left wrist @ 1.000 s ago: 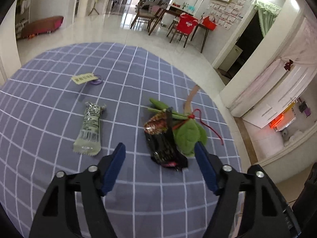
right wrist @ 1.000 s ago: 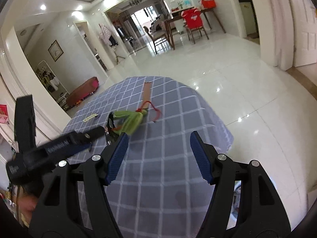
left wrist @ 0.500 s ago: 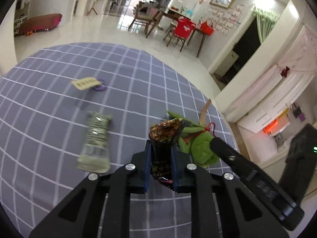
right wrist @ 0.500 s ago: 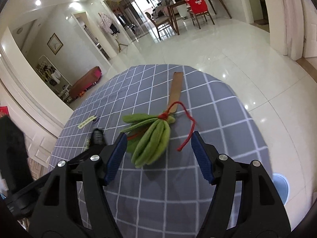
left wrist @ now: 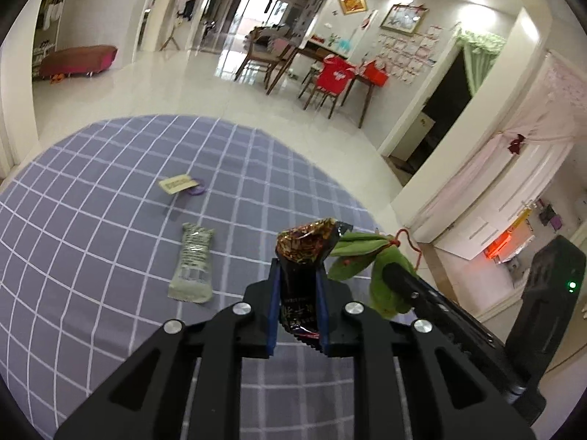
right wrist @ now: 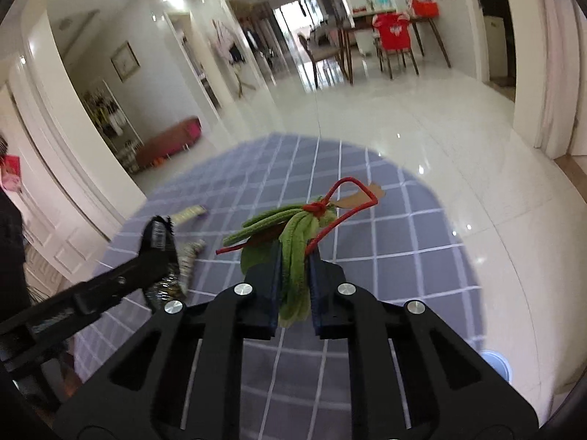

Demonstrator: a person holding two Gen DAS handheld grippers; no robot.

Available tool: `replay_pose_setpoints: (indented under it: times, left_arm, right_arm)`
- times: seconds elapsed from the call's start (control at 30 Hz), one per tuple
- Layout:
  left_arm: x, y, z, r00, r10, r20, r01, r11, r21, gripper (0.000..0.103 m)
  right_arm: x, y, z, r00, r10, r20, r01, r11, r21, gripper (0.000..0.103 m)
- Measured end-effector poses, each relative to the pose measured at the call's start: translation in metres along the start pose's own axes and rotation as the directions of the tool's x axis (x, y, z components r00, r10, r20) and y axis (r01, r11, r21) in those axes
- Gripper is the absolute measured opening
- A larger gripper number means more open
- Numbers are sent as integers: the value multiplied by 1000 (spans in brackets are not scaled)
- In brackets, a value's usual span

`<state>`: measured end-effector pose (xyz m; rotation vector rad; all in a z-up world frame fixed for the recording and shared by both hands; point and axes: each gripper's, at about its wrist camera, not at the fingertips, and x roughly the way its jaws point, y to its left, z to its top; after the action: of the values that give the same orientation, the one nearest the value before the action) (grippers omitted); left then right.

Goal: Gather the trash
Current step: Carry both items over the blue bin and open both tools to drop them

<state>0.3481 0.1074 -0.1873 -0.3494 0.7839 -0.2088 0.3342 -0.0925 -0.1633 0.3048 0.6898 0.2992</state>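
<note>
My left gripper (left wrist: 297, 286) is shut on a dark crumpled snack wrapper (left wrist: 302, 256) and holds it above the checked tablecloth (left wrist: 91, 220). My right gripper (right wrist: 295, 275) is shut on a green leaf bundle (right wrist: 293, 234) tied with red string, lifted off the cloth; the bundle also shows in the left wrist view (left wrist: 367, 260). A pale green wrapper (left wrist: 192, 264) lies flat on the cloth to the left. A yellow label with a purple ring (left wrist: 179, 184) lies farther back.
A brown paper strip (right wrist: 361, 198) lies near the table's far edge. The round table ends to the right above a glossy white floor (right wrist: 440, 117). A blue round object (right wrist: 495, 365) sits on the floor at the right. Dining table and chairs (left wrist: 323, 73) stand far behind.
My left gripper has lifted the dark wrapper higher off the cloth. My right gripper has shut on the green leaf bundle and raised it.
</note>
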Motion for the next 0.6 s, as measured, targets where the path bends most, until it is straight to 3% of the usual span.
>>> replay_pose_setpoints:
  times: [0.27,0.43,0.6]
  left_arm:
    - [-37,-66,-15,996,-86,22,83,990,111,16]
    - [-39,-121,-49,989,-146,-27,148,969,196,16]
    - [-23,-172,-92,975,-189,-120,215,937,273,16]
  right_arm:
    - [-106,-37,-6,991,-8,133,2,999,45,13]
    - [-162,-77,-33,982,-58,178,38,993,111,13]
    - [-195,-123,-70,978,-124,169,88,975,204,13]
